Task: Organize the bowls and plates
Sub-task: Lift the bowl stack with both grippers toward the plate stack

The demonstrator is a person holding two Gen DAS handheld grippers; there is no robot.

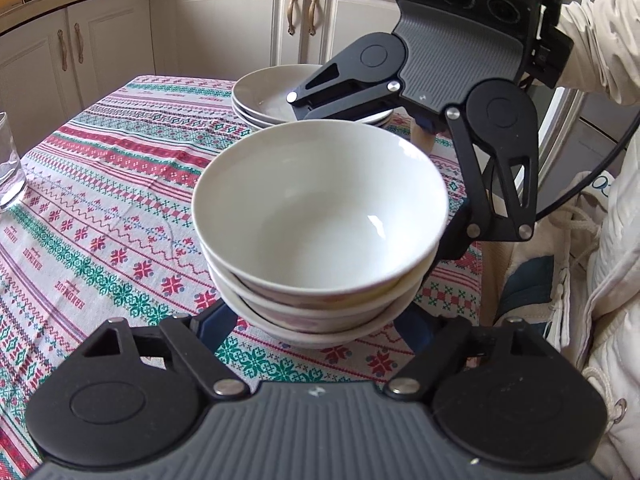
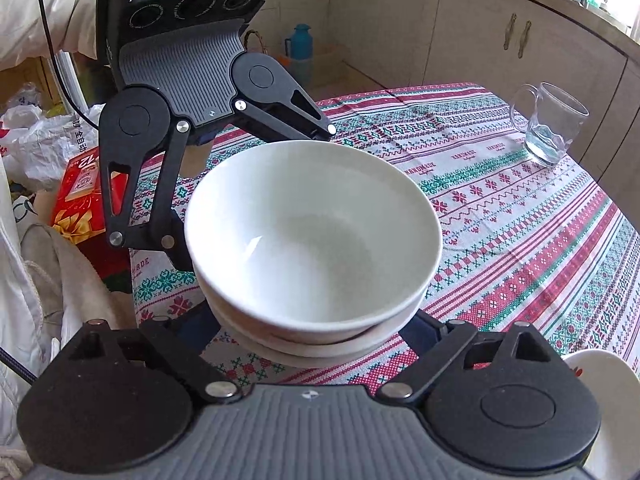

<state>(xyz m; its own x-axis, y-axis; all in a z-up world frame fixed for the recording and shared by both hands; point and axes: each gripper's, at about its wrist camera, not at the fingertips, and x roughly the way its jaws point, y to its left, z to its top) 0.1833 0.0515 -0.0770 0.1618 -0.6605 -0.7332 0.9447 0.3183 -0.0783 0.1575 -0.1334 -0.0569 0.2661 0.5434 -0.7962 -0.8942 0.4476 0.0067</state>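
A stack of three white bowls (image 1: 320,216) stands on the patterned tablecloth (image 1: 100,200); it also shows in the right wrist view (image 2: 316,236). My left gripper (image 1: 320,328) is spread wide, its blue-padded fingers on either side of the stack's base. My right gripper (image 2: 316,340) is spread the same way from the opposite side. Each gripper shows in the other's view, the right one (image 1: 436,120) behind the stack, the left one (image 2: 200,152) likewise. The fingertips are hidden by the bowls, so contact cannot be told. A stack of white plates (image 1: 276,96) sits behind the bowls.
A glass mug (image 2: 550,124) with a little water stands on the table's far side, also seen at the left edge (image 1: 8,164). Another white dish (image 2: 600,404) lies at lower right. Cabinets (image 1: 224,28) line the back. A red box (image 2: 84,196) and bags lie off the table.
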